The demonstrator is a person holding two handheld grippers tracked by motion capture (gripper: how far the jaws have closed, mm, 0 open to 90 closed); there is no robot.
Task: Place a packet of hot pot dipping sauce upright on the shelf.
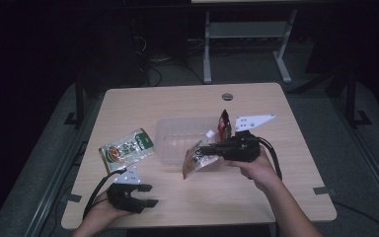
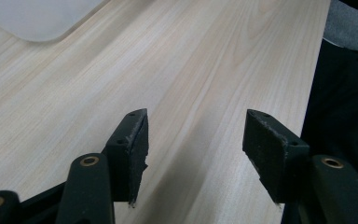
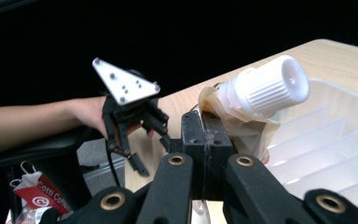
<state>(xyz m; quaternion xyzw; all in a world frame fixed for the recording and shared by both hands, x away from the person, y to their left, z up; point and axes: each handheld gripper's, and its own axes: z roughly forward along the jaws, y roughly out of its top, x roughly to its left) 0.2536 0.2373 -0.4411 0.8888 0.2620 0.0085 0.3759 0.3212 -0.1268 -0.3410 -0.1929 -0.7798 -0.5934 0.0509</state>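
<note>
Spouted pouch [image 1: 197, 160] clamped in right tool [image 1: 203, 149], held above tabletop [image 1: 256, 192] just beside clear bin [image 1: 177, 136]; long axis slants, white cap [image 3: 270, 84] uppermost. Pouch print unreadable. Green packet [image 1: 127, 148] lies flat at left (lettering too small). Right hand [image 1: 256, 165] reaches leftward, tool level. Left tool [image 1: 145, 195] low near front edge, jaws apart, nothing between.
</note>
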